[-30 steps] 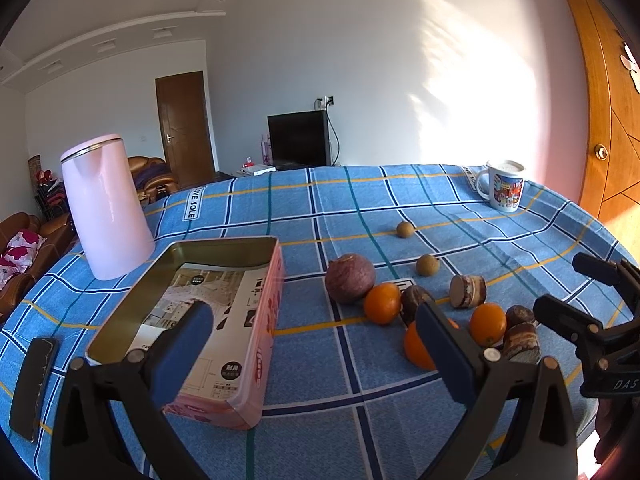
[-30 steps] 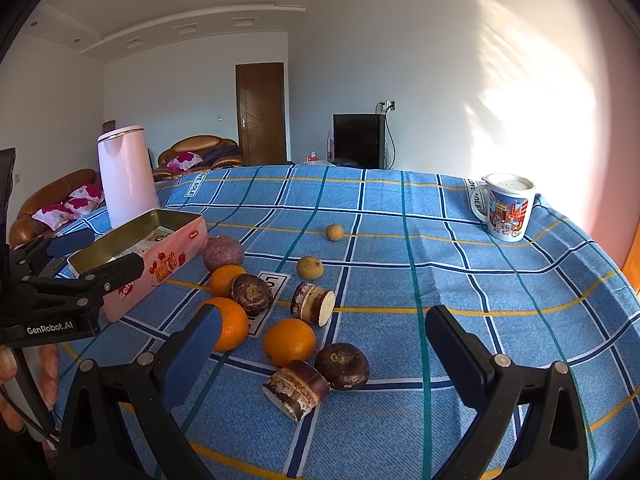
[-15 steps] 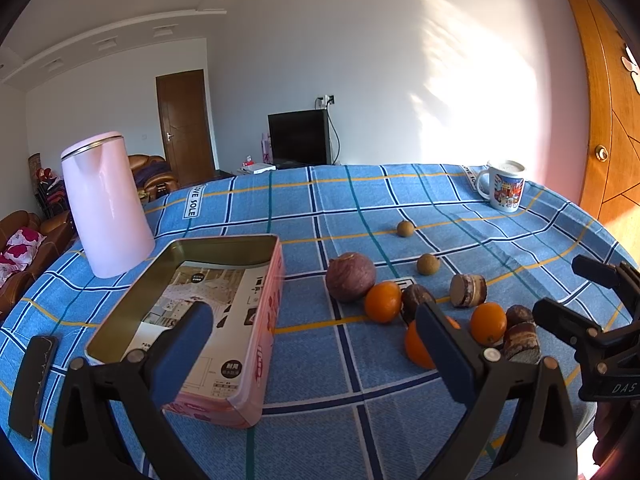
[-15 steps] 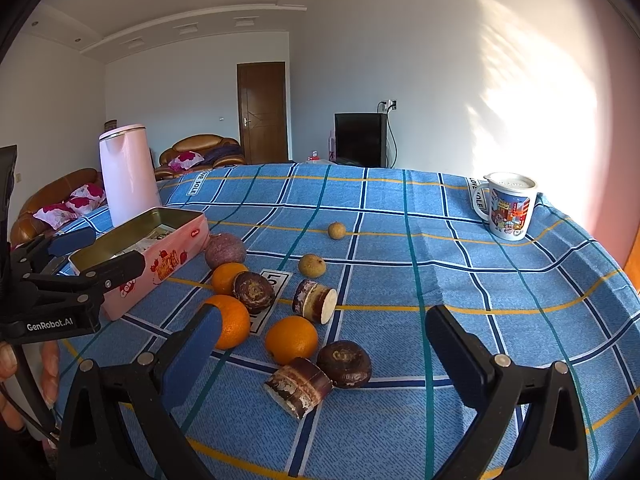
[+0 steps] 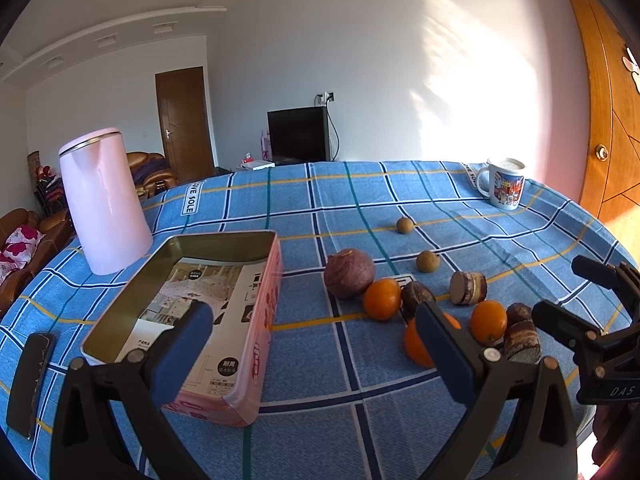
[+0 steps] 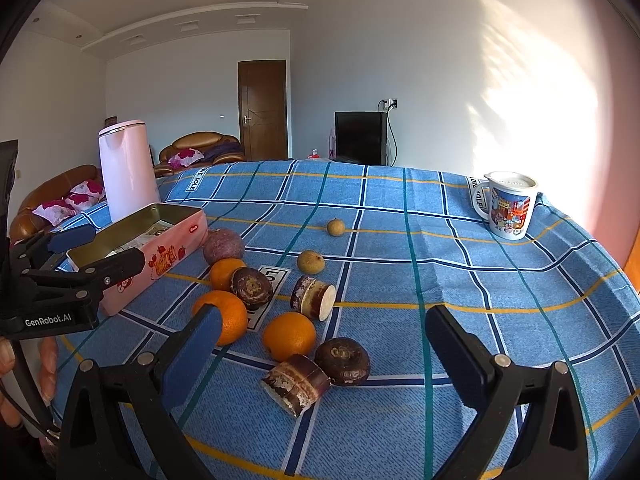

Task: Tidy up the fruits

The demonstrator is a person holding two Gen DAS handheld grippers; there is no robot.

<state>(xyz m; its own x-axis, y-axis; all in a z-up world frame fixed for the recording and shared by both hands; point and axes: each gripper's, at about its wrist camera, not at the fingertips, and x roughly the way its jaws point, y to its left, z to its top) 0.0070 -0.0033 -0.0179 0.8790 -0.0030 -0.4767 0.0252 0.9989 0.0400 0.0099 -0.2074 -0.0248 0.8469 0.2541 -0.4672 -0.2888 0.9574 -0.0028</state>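
Left wrist view shows a table in blue checked cloth, with a pink kettle behind an open pink tin. Right of the tin lie a purple fruit, three oranges, brown fruits and two small tan ones, all on the cloth outside the tin. Both the left gripper and right gripper hang above, jaws wide, holding nothing. A mug stands far right.
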